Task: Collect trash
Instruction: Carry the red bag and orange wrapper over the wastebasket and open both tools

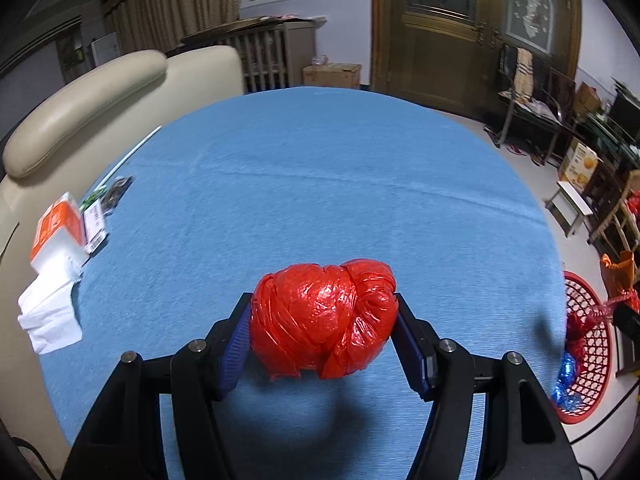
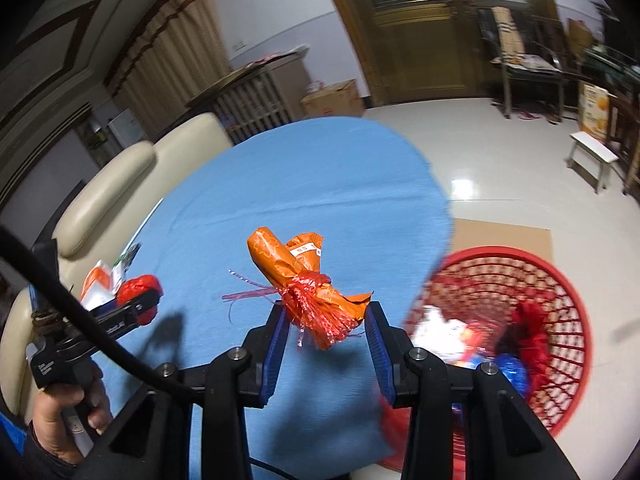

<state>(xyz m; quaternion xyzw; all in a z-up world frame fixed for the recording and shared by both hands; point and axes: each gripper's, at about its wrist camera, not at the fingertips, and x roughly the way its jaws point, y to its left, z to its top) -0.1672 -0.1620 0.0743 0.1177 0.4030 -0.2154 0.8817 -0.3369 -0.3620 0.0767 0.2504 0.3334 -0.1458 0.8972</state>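
My left gripper is shut on a knotted ball of red plastic bag, held above the blue tablecloth. The same red ball shows at the left of the right wrist view, in the left gripper held by a hand. My right gripper is shut on an orange wrapper bundle tied with shredded red plastic strips, lifted over the cloth's right part. A red mesh basket sits on the floor to the right and holds red, white and blue trash.
An orange and white tissue pack, loose white tissues and a small packet lie at the cloth's left edge beside a cream sofa. The red basket shows past the table's right edge. Cardboard lies under it.
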